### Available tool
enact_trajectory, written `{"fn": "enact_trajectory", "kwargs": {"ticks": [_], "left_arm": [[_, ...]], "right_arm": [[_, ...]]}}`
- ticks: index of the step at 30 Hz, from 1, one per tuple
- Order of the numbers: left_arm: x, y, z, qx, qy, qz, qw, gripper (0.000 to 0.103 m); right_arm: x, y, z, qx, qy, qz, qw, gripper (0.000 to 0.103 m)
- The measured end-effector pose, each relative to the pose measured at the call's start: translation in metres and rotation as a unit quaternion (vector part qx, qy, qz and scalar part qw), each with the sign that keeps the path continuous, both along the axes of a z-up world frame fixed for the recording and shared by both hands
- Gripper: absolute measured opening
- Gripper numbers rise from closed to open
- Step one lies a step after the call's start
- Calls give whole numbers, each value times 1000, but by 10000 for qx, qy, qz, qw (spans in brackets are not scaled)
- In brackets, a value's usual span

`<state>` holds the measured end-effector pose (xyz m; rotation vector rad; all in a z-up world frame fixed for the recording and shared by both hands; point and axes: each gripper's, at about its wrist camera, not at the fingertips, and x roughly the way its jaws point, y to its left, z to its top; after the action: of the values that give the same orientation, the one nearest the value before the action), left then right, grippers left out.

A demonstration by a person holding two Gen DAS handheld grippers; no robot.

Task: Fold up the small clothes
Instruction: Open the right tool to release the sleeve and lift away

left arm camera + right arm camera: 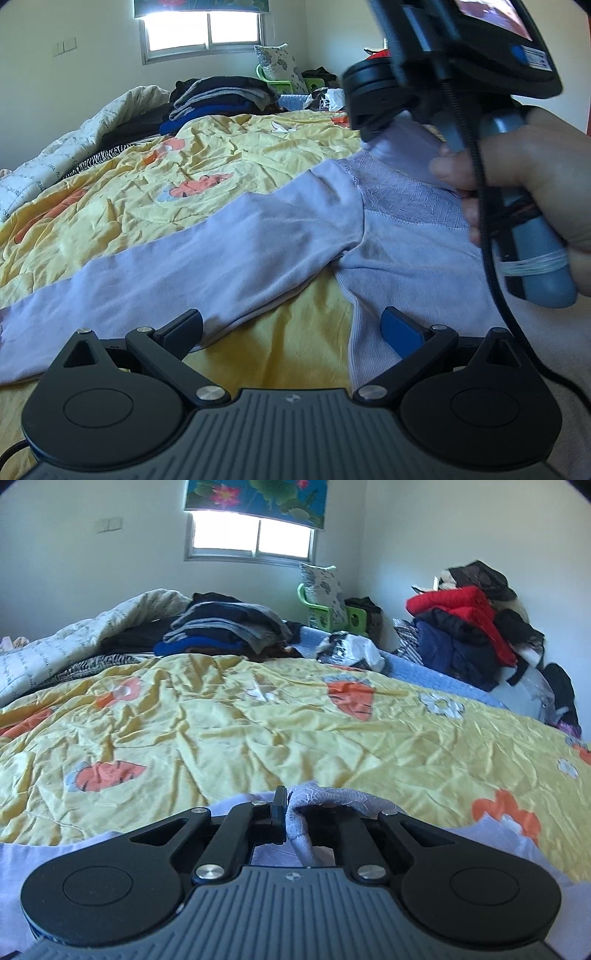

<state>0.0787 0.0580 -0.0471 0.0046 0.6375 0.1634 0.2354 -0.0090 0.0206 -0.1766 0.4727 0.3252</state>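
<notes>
Gripping a bunched fold of the lilac top (pixel 325 801) between nearly closed jaws, the right gripper (pixel 286 821) holds the lacy shoulder end of the garment lifted off the yellow quilt (pixel 258 731), while the left gripper (pixel 291 328) hangs with jaws wide apart and nothing in them, just above the hem and the long sleeve (pixel 166 266) lying flat across the bed. The main risk, as I judge it, is that the thin bite of cloth slips from the pads, dropping the fold crooked. Because nothing pins the lower edge, pulling could also drag the whole top and ruck the loose quilt, and the trailing sleeve may twist under the body.
</notes>
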Motion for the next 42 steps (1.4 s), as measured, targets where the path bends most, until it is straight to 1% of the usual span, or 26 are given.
{"fn": "enact_trajectory", "kwargs": {"ticks": [2, 4, 5, 6, 7, 9, 13, 16, 17, 18, 19, 20, 21, 23, 24, 26, 28, 30, 32, 33, 36, 37, 38, 39, 41, 42], "left_arm": [[0, 0, 0, 2, 0, 0, 10000, 103], [-1, 0, 0, 13, -3, 1, 10000, 103], [-1, 0, 0, 13, -3, 1, 10000, 103], [-1, 0, 0, 11, -3, 1, 10000, 103], [-1, 0, 0, 10, -3, 2, 10000, 103], [-1, -1, 0, 18, -2, 7, 10000, 103], [0, -1, 0, 32, -3, 8, 10000, 103], [0, -1, 0, 8, -1, 6, 10000, 103], [-1, -1, 0, 1, -2, 5, 10000, 103], [-1, -1, 0, -2, -1, 5, 10000, 103], [-1, -1, 0, -2, -2, 6, 10000, 103], [-1, -1, 0, 2, -2, 7, 10000, 103], [-1, -1, 0, 4, -3, 6, 10000, 103], [-1, -1, 0, -7, -2, 6, 10000, 103], [-1, -1, 0, -6, -2, 6, 10000, 103], [0, -1, 0, 1, -3, 8, 10000, 103], [-1, -1, 0, 13, -7, 11, 10000, 103], [-1, -1, 0, 8, -7, 11, 10000, 103], [-2, 1, 0, -11, -24, 32, 10000, 103], [-3, 1, 1, 2, -34, 52, 10000, 103], [-14, 5, 6, 161, -160, 299, 9993, 103], [-18, 8, 8, 231, -191, 372, 9989, 103], [-21, 10, 11, 287, -196, 410, 9986, 103], [-23, 13, 13, 334, -179, 452, 9983, 103], [-28, 21, 19, 423, -139, 601, 9972, 103], [-32, 27, 23, 473, -151, 700, 9963, 103]], "right_arm": [[-2, 7, -1, -44, -10, 70, 10000, 11], [-2, 14, -2, -100, 89, 209, 9997, 13], [-2, 17, -3, -122, 131, 244, 9995, 20], [-3, 20, -5, -144, 170, 271, 9994, 22], [-2, 23, -6, -162, 276, 360, 9988, 33], [-3, 30, -5, -102, 423, 532, 9976, 43], [-8, 47, 5, 40, 486, 626, 9968, 52], [-10, 53, 17, 369, 635, 855, 9936, 55], [-12, 52, 22, 575, 677, 984, 9912, 55], [-13, 47, 28, 871, 714, 1128, 9872, 56], [-13, 42, 33, 1132, 759, 1219, 9831, 59], [-12, 36, 37, 1446, 856, 1279, 9775, 62], [-11, 30, 40, 1690, 958, 1283, 9725, 62], [-8, 17, 39, 2091, 1233, 1252, 9620, 62], [-7, 12, 36, 2165, 1350, 1187, 9596, 62], [-6, 5, 26, 2103, 1633, 965, 9591, 64], [-4, 4, 12, 2015, 1915, 942, 9560, 64], [1, 8, -5, 1955, 2335, 1012, 9471, 64], [7, 13, -20, 1977, 2744, 1029, 9354, 64], [6, 13, -23, 2053, 2829, 1032, 9312, 64], [-1, 9, -17, 2353, 2791, 1309, 9217, 65], [-3, 10, -15, 2386, 2794, 1399, 9195, 68], [-3, 13, -15, 2319, 2827, 1453, 9193, 74], [-3, 18, -16, 2155, 2873, 1455, 9219, 76], [-4, 27, -20, 1789, 2822, 1363, 9326, 75], [-6, 30, -20, 1687, 2753, 1332, 9370, 75]]}}
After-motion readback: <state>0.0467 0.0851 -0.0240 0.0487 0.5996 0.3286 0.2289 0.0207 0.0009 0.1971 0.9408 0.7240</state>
